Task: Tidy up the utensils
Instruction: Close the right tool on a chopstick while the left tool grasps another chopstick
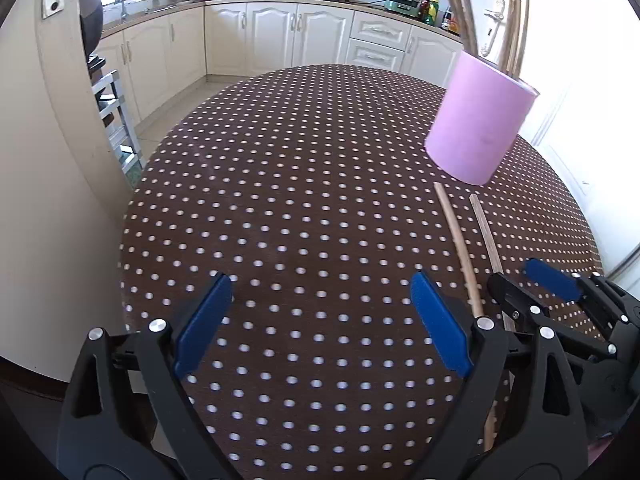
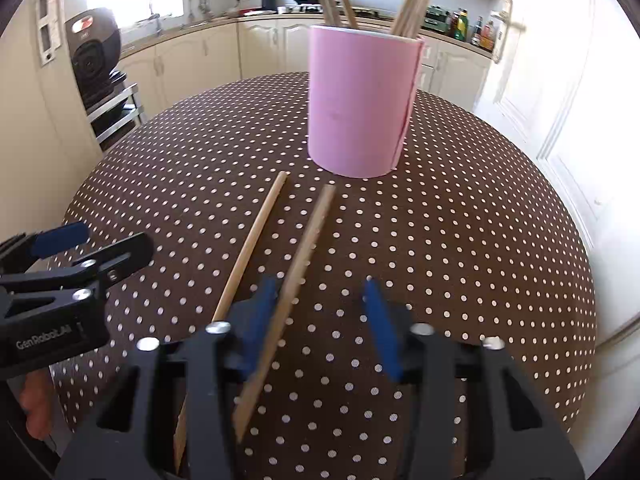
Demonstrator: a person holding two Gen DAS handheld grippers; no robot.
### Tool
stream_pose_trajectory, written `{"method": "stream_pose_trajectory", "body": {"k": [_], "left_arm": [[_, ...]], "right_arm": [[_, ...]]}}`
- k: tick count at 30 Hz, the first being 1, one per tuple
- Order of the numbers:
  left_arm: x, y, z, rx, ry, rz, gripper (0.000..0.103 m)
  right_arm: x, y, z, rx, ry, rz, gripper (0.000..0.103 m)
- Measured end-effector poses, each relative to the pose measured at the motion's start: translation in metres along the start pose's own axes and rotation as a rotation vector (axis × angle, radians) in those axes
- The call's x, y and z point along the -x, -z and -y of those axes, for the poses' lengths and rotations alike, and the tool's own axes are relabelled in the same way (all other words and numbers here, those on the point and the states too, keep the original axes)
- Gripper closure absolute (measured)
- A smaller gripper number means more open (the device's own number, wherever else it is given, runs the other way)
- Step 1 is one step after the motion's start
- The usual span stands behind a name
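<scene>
Left wrist view
- Left gripper (image 1: 322,320): the jaws stand wide apart over the dotted tablecloth (image 1: 280,184), and nothing is between the blue pads.
- Right gripper (image 1: 532,280): it is seen at the right edge, also apart, low by the near part of the two chopsticks.
- Chopsticks: the left chopstick (image 1: 460,248) and the right chopstick (image 1: 486,228) lie flat on the cloth, nearly parallel, far ends toward the pink holder (image 1: 478,124).
- Pink holder: it stands on the right part of the table and already has several chopsticks in the holder (image 1: 464,8).

Right wrist view
- Right gripper (image 2: 320,316): the jaws are open wide and hold nothing; the right chopstick (image 2: 304,256) runs between them, close against the left pad (image 2: 260,320), while the other pad is well apart from it.
- Left chopstick (image 2: 250,248): it lies just outside the left pad, beside the first one.
- Pink holder (image 2: 362,104): straight ahead, just beyond the far tips of both sticks.
- Left gripper (image 2: 80,248): open, idle at the left edge.

Step in hand (my judgement)
- Step: to take the right chopstick.
- How to do it well: centre the stick between the pads before closing, go low enough that the pads meet its sides, and do not catch the neighbour stick.
- After: tilt it upright and lower it into the holder without pushing the holder over.
</scene>
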State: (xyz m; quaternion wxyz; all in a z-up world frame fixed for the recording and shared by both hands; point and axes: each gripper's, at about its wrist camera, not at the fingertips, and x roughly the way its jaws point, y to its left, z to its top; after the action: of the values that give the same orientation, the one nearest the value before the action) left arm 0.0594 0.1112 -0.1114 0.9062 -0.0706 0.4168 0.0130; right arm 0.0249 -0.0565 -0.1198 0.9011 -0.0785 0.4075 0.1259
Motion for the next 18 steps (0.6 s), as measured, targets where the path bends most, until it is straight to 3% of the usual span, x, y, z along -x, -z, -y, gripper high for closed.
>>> {"method": "stream_pose_trajectory", "body": {"k": [4,8,15,18], "left_arm": [[-0.001,0.001,0.012,-0.021,0.019,-0.017,0.014],[-0.004,-0.001,0.021,-0.009,0.063,-0.04,0.014],[-0.011,-0.01,0.046,-0.027,0.141,-0.074,0.014],[-0.019,-0.013,0.064,-0.067,0.116,-0.084,0.014]], "right_arm": [[0.002,0.0,0.003,0.01,-0.001,0.0,0.091],[0.002,-0.001,0.015,-0.011,-0.009,-0.002,0.098],[0.003,0.0,0.041,-0.057,0.024,-0.001,0.098],[0.003,0.0,0.05,-0.077,0.023,0.0,0.098]]}}
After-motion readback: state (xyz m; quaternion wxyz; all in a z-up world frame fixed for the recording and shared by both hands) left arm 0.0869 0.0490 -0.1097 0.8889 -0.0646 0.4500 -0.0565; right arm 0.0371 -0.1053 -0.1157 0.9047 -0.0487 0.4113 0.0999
